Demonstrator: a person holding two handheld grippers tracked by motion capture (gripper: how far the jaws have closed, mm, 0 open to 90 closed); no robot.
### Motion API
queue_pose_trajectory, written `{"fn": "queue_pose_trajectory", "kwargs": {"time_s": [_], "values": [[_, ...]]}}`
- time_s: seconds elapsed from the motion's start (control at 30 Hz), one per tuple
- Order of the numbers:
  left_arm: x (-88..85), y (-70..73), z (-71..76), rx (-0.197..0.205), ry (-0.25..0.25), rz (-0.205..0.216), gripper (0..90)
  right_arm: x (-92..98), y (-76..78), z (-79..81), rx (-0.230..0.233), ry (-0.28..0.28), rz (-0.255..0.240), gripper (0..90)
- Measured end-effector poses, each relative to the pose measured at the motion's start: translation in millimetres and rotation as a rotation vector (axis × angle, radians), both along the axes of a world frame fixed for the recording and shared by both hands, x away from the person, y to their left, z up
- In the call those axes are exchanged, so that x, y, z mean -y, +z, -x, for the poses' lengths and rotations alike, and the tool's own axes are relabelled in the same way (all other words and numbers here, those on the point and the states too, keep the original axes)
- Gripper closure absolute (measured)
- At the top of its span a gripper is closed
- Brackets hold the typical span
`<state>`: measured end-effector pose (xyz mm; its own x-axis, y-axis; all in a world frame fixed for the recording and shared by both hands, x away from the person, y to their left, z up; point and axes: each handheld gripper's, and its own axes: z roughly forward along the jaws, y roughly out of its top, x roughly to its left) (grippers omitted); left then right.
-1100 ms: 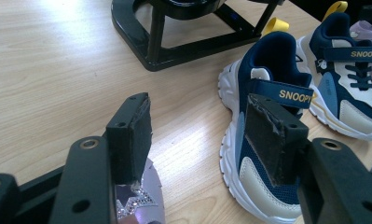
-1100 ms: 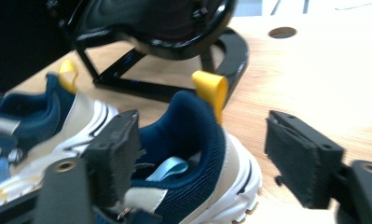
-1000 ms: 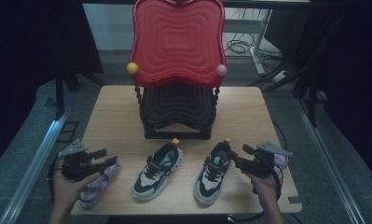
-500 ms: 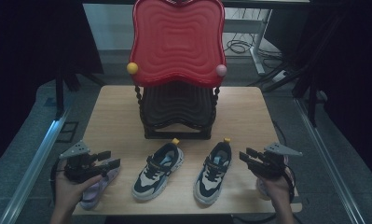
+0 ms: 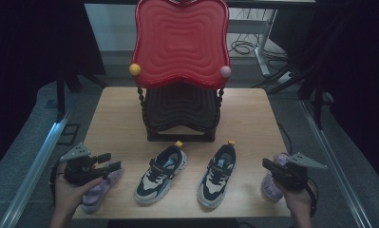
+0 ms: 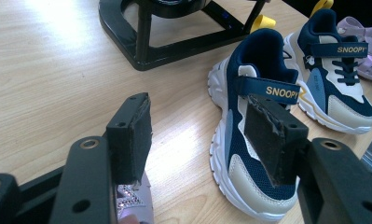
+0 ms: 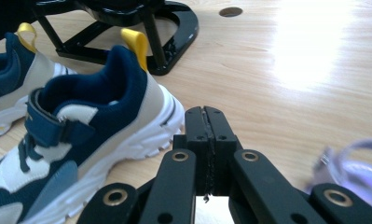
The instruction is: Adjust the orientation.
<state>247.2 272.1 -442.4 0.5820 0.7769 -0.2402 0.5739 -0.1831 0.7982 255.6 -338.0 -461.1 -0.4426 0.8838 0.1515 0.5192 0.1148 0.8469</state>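
Resting on tabletop (image 5: 120, 114): two navy sneakers, left sneaker (image 5: 159, 173) beside right sneaker (image 5: 217, 175); purple sandal (image 5: 100, 190) under left hand-held gripper (image 5: 112, 162), jaws wide, empty; right hand-held gripper (image 5: 267, 164) just closed, pads pressed together, nothing between, second purple sandal (image 5: 271, 186) beneath it

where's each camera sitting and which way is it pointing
High view: above the person's side, facing forward and down on the table; both hands show.
Left gripper view: along open jaws at the left sneaker.
Right gripper view: along shut jaws beside the right sneaker.
Shared: both sneakers and the black rack.
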Motion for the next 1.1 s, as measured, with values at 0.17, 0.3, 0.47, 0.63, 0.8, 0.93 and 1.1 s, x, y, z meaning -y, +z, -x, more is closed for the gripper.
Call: {"fn": "queue_pose_trajectory", "kwargs": {"time_s": [0.17, 0.3, 0.47, 0.63, 0.8, 0.93, 1.1], "values": [[-2.1, -0.8, 1.1, -0.005, 0.009, 0.003, 41.1, 18.2, -2.8, 10.7, 0.016, -0.010, -0.002, 89.8], [-2.8, -2.6, 1.0, -0.012, 0.016, -0.001, 41.1, 30.7, -7.4, 16.9, 0.010, -0.035, 0.006, 89.7], [-1.7, -3.2, 0.6, -0.014, 0.013, -0.003, 41.1, 44.6, -13.5, 21.9, -0.006, -0.061, 0.017, 89.8], [-2.0, -6.2, -0.7, -0.026, 0.016, -0.008, 41.1, 51.9, -14.7, 26.1, -0.005, -0.074, 0.025, 89.8], [-4.4, -5.6, -0.1, -0.024, 0.022, -0.006, 41.1, 62.1, -21.8, 31.6, -0.028, -0.089, 0.038, 89.8], [-5.6, -5.6, 0.1, -0.024, 0.026, -0.004, 41.1, 66.0, -25.6, 34.9, -0.039, -0.093, 0.046, 89.8], [-5.3, -6.4, -0.1, -0.028, 0.022, -0.008, 41.1, 71.7, -32.6, 41.7, -0.064, -0.096, 0.064, 89.8]]}}
